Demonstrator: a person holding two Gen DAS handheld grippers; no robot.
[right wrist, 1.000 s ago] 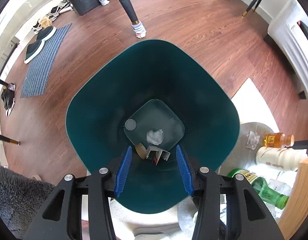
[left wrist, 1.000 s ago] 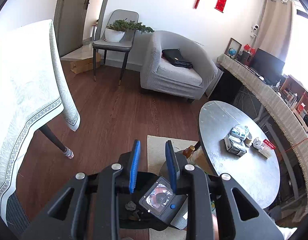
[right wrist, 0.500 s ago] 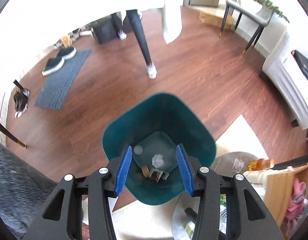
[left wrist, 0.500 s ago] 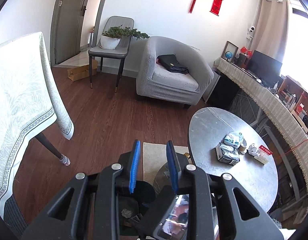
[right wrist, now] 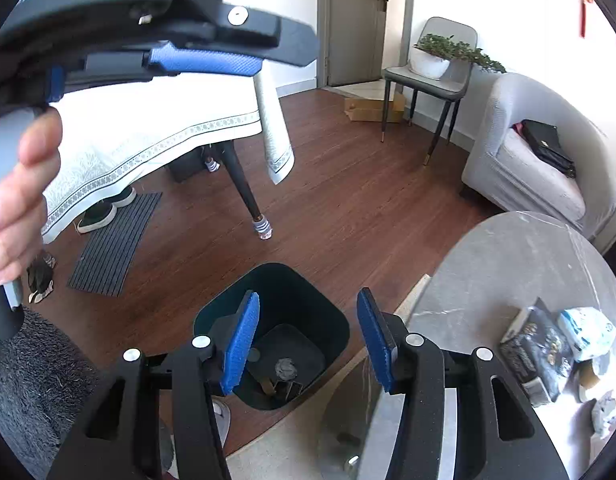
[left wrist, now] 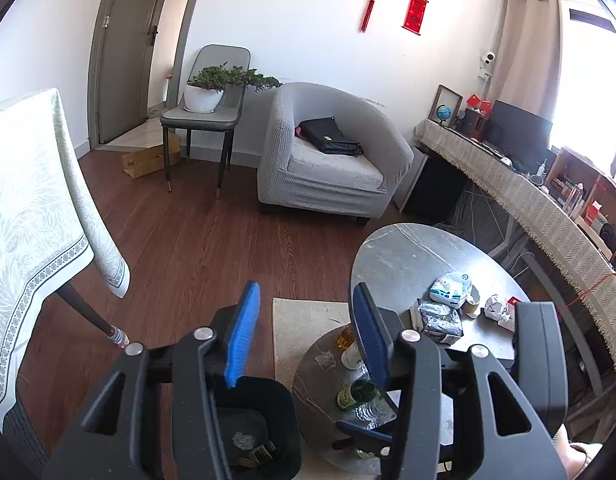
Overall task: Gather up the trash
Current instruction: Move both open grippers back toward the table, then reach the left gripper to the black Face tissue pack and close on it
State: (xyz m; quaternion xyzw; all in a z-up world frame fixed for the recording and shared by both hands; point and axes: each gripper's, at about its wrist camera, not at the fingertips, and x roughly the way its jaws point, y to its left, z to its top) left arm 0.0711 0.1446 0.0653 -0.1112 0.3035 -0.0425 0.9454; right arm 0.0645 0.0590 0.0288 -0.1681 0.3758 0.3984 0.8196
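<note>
A dark green trash bin (right wrist: 284, 316) stands on the wood floor with a crumpled paper ball (right wrist: 286, 369) and several scraps at its bottom; it also shows in the left wrist view (left wrist: 264, 432). My right gripper (right wrist: 308, 344) is open and empty, high above the bin. My left gripper (left wrist: 304, 332) is open and empty, above the bin and the low table. On the round grey table (left wrist: 392, 256) lie a dark packet (left wrist: 440, 318), a white-blue packet (left wrist: 450, 290) and a crumpled paper (left wrist: 498, 306).
A low round shelf (left wrist: 316, 376) beside the bin holds several bottles (left wrist: 354, 394). A cloth-covered dining table (left wrist: 32, 216) stands left, an armchair (left wrist: 332, 160) and a chair with a plant (left wrist: 208, 116) stand behind. A rug (left wrist: 304, 312) lies under the round table.
Both grippers have risen well above the bin, and the right one has tilted up toward the room. The left gripper's jaws have opened wider.
</note>
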